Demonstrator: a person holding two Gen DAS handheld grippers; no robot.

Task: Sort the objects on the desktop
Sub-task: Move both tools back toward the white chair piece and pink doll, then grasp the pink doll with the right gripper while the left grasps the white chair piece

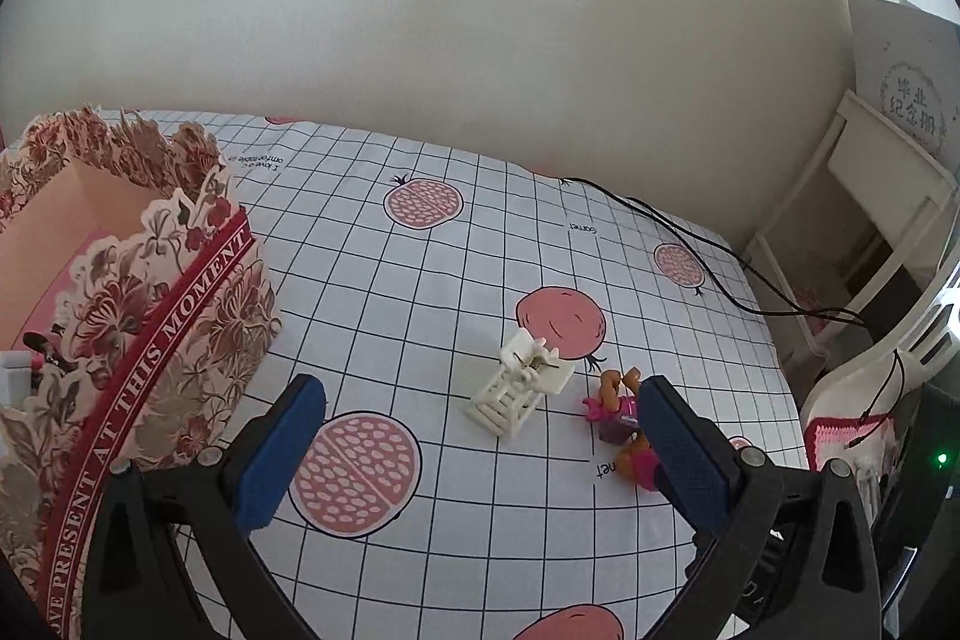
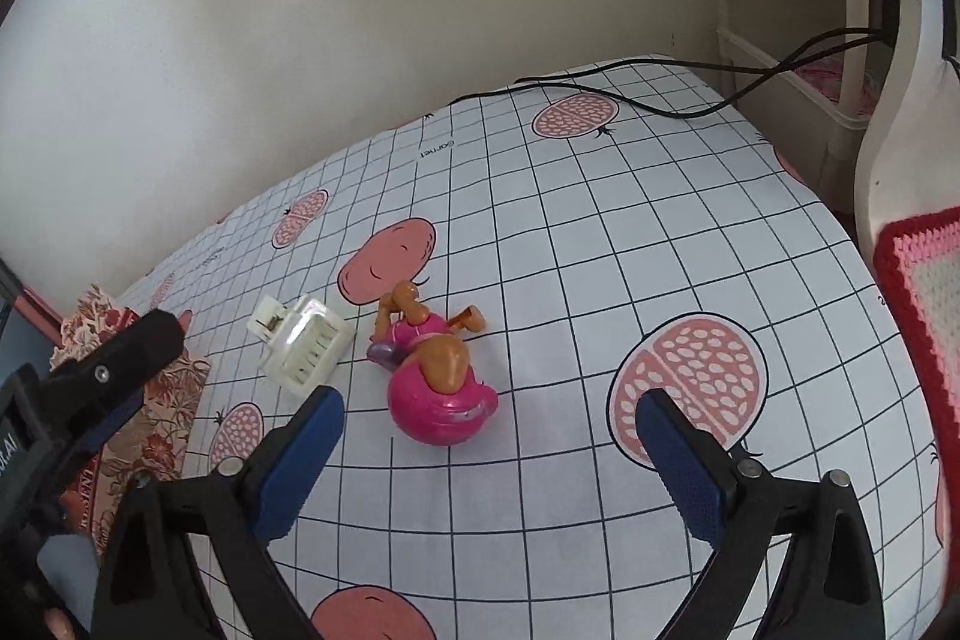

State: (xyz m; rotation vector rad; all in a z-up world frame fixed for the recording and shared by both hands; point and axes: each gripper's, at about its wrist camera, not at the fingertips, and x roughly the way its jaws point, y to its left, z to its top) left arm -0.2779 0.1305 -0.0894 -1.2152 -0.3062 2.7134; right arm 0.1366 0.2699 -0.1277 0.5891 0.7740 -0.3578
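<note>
Table cover (image 1: 420, 316): you see white cloth with a thin black grid and flat pink pomegranate prints, whole and halved.
White toy chair (image 1: 521, 383): pale rigid plastic with slatted, ladder-like legs; it lies tipped on the cloth, just left of the figure.
Toy figure (image 2: 433, 377): glossy plastic with a rounded magenta helmet, orange-brown limbs and a small purple part; it lies on its side on the table, near your right jaws.
Gift box (image 1: 129, 292): open-topped card with a scalloped cut edge, red-brown floral print and a red lettered band; it stands at the table's left.
Left gripper (image 1: 480, 436): black arms, blue ribbed pads; jaws wide, nothing between them.
Right gripper (image 2: 489, 451): same build; jaws wide, empty, the figure just ahead.
Black cable (image 1: 708, 256): thin and round, trailing across the far right corner.
</note>
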